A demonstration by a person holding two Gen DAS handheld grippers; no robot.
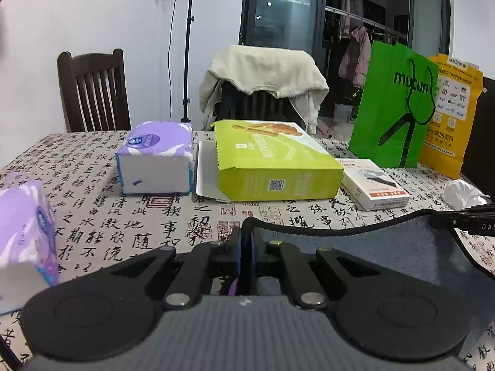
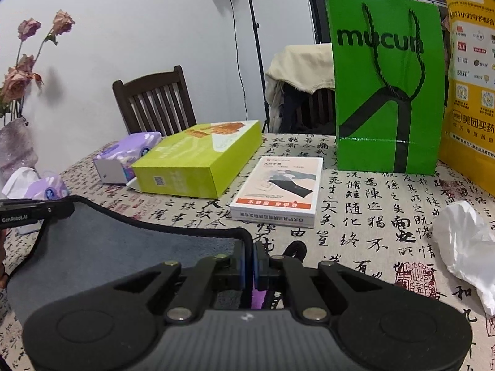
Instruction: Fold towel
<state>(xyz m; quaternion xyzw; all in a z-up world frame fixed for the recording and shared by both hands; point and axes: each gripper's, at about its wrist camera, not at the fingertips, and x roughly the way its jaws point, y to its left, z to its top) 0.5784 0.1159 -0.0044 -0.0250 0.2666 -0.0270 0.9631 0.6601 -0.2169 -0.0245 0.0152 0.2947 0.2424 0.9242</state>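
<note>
Left wrist view: the left claw (image 1: 246,241) is clamping a corner of the grey towel (image 1: 371,247), its black hem looping over the fingertips. The towel is stretching rightward above the desk (image 1: 123,216) to the right claw (image 1: 464,218), which is pinching the far corner. A green box (image 1: 272,160) is lying beyond.

Right wrist view: the right claw (image 2: 250,258) is clamping the towel (image 2: 108,247) corner; the cloth is spreading left to the left claw (image 2: 37,211). A white box (image 2: 278,191) and green bag (image 2: 386,86) are sitting ahead.
</note>
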